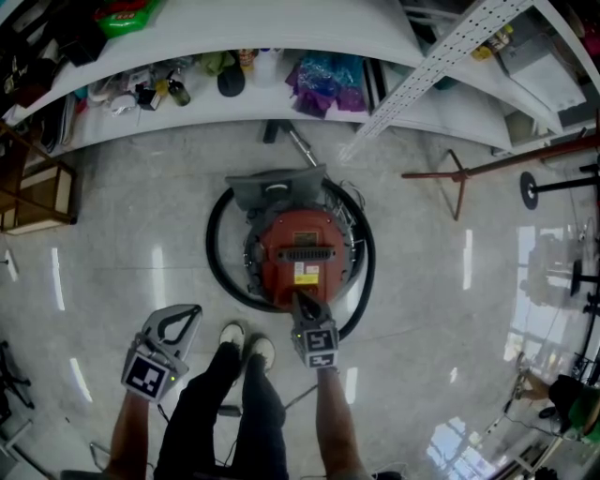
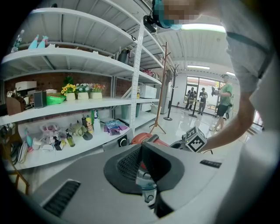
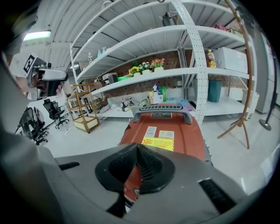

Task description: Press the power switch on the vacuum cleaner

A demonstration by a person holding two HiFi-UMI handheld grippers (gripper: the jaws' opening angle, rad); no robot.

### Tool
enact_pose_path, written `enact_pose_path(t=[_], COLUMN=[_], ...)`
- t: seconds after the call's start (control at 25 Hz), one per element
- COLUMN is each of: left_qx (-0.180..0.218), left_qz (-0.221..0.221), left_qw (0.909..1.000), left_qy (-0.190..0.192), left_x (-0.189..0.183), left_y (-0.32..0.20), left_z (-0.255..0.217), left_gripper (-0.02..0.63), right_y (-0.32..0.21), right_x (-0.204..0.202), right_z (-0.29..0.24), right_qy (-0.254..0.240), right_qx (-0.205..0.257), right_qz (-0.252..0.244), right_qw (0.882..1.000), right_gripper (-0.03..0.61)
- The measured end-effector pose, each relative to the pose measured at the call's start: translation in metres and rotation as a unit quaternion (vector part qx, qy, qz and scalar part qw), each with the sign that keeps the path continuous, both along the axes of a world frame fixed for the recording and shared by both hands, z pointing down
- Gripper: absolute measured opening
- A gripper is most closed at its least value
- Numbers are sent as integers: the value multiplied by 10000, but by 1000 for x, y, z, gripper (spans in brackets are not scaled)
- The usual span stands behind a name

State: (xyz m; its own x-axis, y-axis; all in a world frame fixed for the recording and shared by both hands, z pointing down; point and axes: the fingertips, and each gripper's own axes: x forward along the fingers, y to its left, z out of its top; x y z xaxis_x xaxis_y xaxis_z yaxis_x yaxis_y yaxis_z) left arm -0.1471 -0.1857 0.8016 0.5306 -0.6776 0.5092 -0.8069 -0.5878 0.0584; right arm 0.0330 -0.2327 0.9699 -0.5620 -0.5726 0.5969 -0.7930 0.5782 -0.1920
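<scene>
Saw red vacuum cleaner (image 1: 302, 246) standing on glossy floor (image 1: 112, 206) before shelves (image 1: 309, 23), ribbed black hose (image 1: 217, 267) looped round it. Judged it heavy, with a rigid, smooth plastic shell; needed no lifting, only a firm poke at the switch, not made out here. Noted right gripper (image 1: 302, 300) clenched, empty, tip at the shell's rear edge, and left gripper (image 1: 194, 310) clenched, empty, well apart.

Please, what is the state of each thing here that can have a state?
Red canister vacuum cleaner: standing on the floor.
Black hose: coiled around the vacuum cleaner.
Left gripper: shut, empty, beside the person's legs.
Right gripper: shut, empty, at the vacuum cleaner's near end.
</scene>
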Motion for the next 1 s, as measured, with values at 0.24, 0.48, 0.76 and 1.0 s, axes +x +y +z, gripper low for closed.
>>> enact_pose_path(t=[0.24, 0.48, 0.76, 1.0], left_qx=[0, -20, 41, 35], left_qz=[27, -16, -58, 2], left_qw=[10000, 10000, 10000, 10000], left_qy=[-11, 26, 11, -9], left_x=[2, 4, 3, 9], left_y=[1, 1, 2, 3], left_z=[3, -2, -10, -23], left_gripper=[6, 6, 6, 6], right_y=[0, 3, 8, 12], right_x=[0, 1, 7, 7], right_z=[1, 1, -19, -40], right_qy=[42, 46, -92, -146], right_qx=[-8, -148, -142, -8], right_qz=[-39, -25, 39, 5], right_qw=[10000, 9999, 9999, 9999], right_gripper=[9, 9, 9, 9])
